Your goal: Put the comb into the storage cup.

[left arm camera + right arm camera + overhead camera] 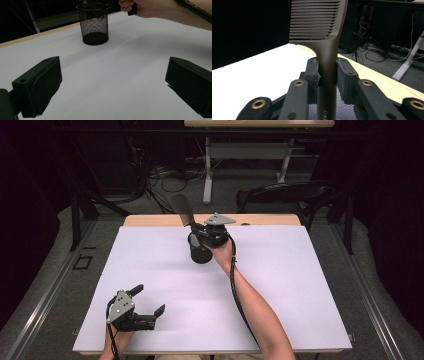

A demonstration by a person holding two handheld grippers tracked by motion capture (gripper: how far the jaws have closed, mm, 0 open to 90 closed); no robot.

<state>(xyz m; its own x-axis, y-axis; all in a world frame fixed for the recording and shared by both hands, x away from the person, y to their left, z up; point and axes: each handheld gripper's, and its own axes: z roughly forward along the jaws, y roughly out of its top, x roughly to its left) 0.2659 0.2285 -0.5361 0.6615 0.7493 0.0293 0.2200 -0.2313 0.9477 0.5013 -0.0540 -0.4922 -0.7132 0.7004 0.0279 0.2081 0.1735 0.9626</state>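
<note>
A dark brown comb stands upright with its teeth at the top, and my right gripper is shut on its handle. The handle's lower end reaches down into a black wire-mesh cup that stands on the white sheet; the same cup appears far ahead in the left gripper view. In the high view the right gripper sits just above the cup, with the comb rising up and to the left. My left gripper rests near the front left of the sheet, open and holding nothing.
The white sheet covers most of a wooden table. Behind the table are cables on the floor, a desk leg and a dark chair. The person's right forearm crosses the sheet's middle.
</note>
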